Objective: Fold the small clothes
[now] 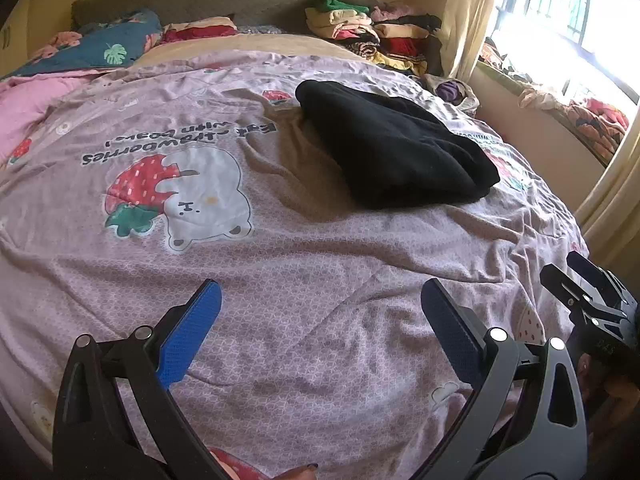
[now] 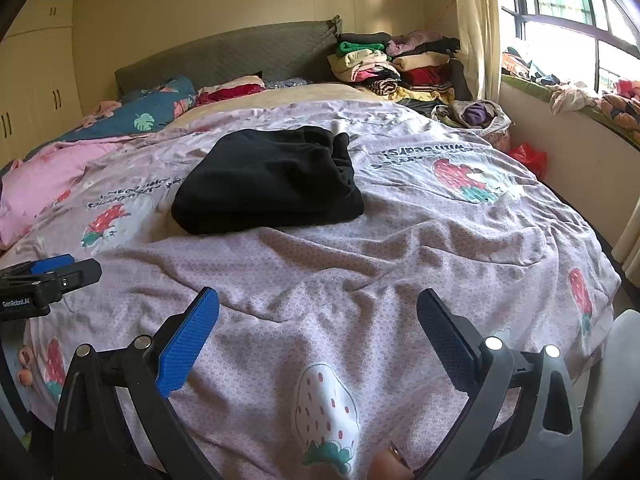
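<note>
A black garment (image 1: 394,146) lies folded into a thick rectangle on the lilac strawberry-print bedspread (image 1: 304,280). It also shows in the right wrist view (image 2: 268,180). My left gripper (image 1: 320,320) is open and empty, held over the bedspread near the bed's front, well short of the garment. My right gripper (image 2: 318,320) is open and empty too, low over the bedspread (image 2: 400,248) near the front edge. The right gripper shows at the right edge of the left wrist view (image 1: 588,304), and the left gripper at the left edge of the right wrist view (image 2: 44,280).
A pile of folded clothes (image 2: 396,68) sits at the bed's far right corner by the headboard (image 2: 240,52). Pink and blue bedding (image 2: 100,140) lies at the far left. A window ledge (image 2: 572,92) with loose clothes runs along the right.
</note>
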Action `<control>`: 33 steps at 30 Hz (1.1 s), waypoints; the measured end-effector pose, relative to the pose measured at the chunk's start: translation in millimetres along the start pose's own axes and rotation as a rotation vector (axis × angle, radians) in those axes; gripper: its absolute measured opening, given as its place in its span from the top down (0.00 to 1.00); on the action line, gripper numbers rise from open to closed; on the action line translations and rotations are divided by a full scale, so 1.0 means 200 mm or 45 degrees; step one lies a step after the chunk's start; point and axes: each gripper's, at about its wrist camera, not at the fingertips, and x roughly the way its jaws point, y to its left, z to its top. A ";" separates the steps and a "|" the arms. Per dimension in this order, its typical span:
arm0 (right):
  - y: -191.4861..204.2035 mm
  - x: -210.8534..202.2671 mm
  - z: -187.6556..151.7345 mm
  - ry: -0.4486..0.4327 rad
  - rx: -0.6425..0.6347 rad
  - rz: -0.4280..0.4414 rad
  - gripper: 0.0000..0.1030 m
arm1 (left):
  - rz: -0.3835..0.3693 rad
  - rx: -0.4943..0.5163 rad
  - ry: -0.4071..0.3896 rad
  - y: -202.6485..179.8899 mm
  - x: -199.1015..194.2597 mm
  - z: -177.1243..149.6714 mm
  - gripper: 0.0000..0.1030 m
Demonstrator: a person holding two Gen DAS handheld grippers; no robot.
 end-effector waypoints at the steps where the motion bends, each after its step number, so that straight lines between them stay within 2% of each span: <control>1: 0.00 0.00 0.00 -0.001 0.000 -0.001 0.04 | -0.001 0.000 0.000 0.00 0.00 0.00 0.09; 33: -0.01 0.00 0.00 -0.004 -0.001 0.000 0.04 | 0.022 0.005 0.003 0.01 -0.01 0.00 0.09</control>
